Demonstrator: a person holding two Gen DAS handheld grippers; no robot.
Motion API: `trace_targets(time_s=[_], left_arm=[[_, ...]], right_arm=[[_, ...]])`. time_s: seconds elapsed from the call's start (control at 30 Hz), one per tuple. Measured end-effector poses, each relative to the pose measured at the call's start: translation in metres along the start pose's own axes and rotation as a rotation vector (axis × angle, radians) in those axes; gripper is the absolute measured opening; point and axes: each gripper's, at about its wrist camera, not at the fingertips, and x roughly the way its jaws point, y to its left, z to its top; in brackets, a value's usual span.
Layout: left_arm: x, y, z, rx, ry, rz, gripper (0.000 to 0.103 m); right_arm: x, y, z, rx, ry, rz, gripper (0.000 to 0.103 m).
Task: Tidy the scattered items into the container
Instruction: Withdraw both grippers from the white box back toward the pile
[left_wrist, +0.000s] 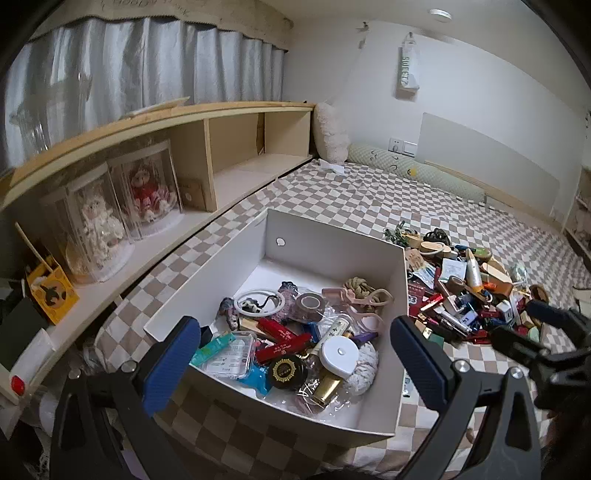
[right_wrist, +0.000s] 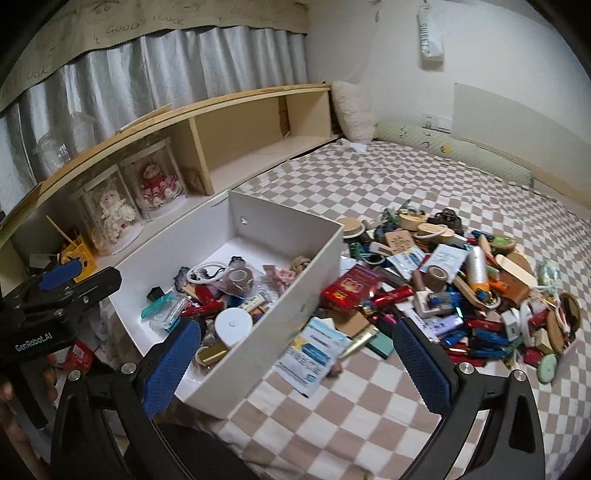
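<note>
Right wrist view: box (right_wrist: 295, 280) partly filled
Left: big pile (right_wrist: 461, 295) on bed, right of box
Left gripper (left_wrist: 295, 354) jaws: apart, empty
Right gripper (right_wrist: 295, 354) jaws: apart, empty

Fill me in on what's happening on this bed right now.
A person is tidying small items into a white box on the checkered bedspread, with a handheld gripper in each hand. The box already holds part of the clutter, including a white round case and a roll of tape. A large pile of loose items remains on the bed beside the box. Both the left gripper and the right gripper are open and empty, the left over the box, the right near a blue-and-white packet.
</note>
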Motion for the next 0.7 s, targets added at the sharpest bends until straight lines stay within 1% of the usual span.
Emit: trace_targets(time_s=[0.43, 0.7], left_arm=[[-0.022, -0.035, -0.014, 0.065, -0.019, -0.034, 0.103], [-0.028, -0.047, -0.021, 0.081, -0.013, -0.055, 0.103]], right_arm=[[-0.039, -0.043, -0.016, 0.069, -0.043, -0.072, 0.103], [-0.045, -0.056, -0.03, 0.082, -0.042, -0.105, 0.103]])
